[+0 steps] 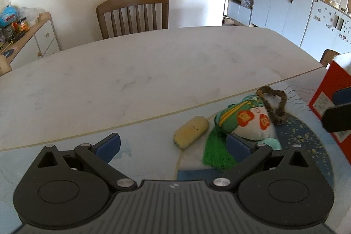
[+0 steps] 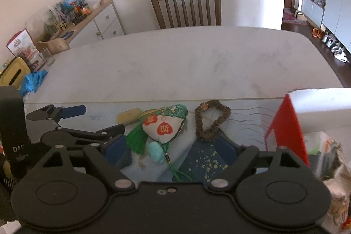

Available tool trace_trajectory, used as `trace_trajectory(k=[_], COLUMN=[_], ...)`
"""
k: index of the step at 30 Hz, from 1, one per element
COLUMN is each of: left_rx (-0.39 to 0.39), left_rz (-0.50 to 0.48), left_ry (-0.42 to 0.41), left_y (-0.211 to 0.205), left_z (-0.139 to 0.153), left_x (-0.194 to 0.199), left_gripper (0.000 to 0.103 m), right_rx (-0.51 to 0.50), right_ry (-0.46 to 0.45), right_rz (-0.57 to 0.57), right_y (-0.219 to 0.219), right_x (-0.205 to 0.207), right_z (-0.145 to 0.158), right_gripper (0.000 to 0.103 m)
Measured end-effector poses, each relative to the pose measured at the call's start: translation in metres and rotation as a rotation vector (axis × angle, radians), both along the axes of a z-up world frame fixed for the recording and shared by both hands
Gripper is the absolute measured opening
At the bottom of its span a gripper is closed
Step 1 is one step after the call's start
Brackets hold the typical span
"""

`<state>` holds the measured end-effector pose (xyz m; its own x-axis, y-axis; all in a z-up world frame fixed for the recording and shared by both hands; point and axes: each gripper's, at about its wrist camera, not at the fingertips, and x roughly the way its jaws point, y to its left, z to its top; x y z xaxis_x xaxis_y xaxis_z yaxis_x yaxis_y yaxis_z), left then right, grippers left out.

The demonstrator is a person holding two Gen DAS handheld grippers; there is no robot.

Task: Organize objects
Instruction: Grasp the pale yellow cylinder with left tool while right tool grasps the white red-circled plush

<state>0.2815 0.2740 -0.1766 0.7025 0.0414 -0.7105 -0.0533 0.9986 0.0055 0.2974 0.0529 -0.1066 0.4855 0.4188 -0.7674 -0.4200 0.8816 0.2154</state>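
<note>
two open grippers above small objects on a printed mat, beside a red box (image 2: 285,133).

the stuffed sachet (image 2: 163,126) lies mid-mat between a yellow pouch (image 2: 129,115) and a brown loop (image 2: 210,122); likely soft and light, best pinched across its padded body, not the tassel. right gripper (image 2: 175,150) and left gripper (image 1: 173,144) both gape wide, empty.

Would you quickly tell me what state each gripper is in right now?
Left gripper: open, holding nothing.
Right gripper: open, holding nothing; the sachet lies on the mat between its fingers.
</note>
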Motion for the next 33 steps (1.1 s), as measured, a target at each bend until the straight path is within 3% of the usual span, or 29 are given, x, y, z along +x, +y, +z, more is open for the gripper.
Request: trace_trajectory(k=[12,19,20,22,27,29,31,33], left_rx=[-0.001,-0.021,-0.023,-0.028,-0.028,-0.032,-0.029,-0.008], left_rz=[-0.03,-0.05,-0.054,-0.069,-0.09,-0.104,-0.13,-0.147], left_ry=[-0.016,-0.007,-0.008,0.0,-0.007,-0.012,-0.01,-0.012], left_y=[0.006,0.009,0.01,0.009,0.008,0.007,0.003,-0.002], left_z=[-0.019,-0.028,-0.028,-0.031,-0.034,-0.034,-0.033,-0.033], left_x=[0.019,0.024,0.024,0.026,0.025,0.024,0.024,0.024], left_gripper=[0.102,0.092,0.09,0.074,0.069,0.059,0.043,0.038], right_rx=[-0.039,-0.062,-0.063,-0.067,-0.068,-0.07,-0.071,-0.078], right_ry=[0.036,0.061,0.065,0.069,0.084,0.091,0.101,0.107], right_rz=[0.01,-0.009,-0.01,-0.008,-0.003,0.001,0.007,0.013], right_y=[0.031,0.042,0.044,0.046,0.052,0.054,0.056,0.058], right_x=[0.031,0.044,0.045,0.048,0.053,0.053,0.054,0.055], right_z=[-0.024,-0.038,-0.039,-0.041,-0.045,-0.047,-0.049,-0.05], right_gripper=[0.08,0.079,0.079,0.079,0.078,0.078,0.075,0.071])
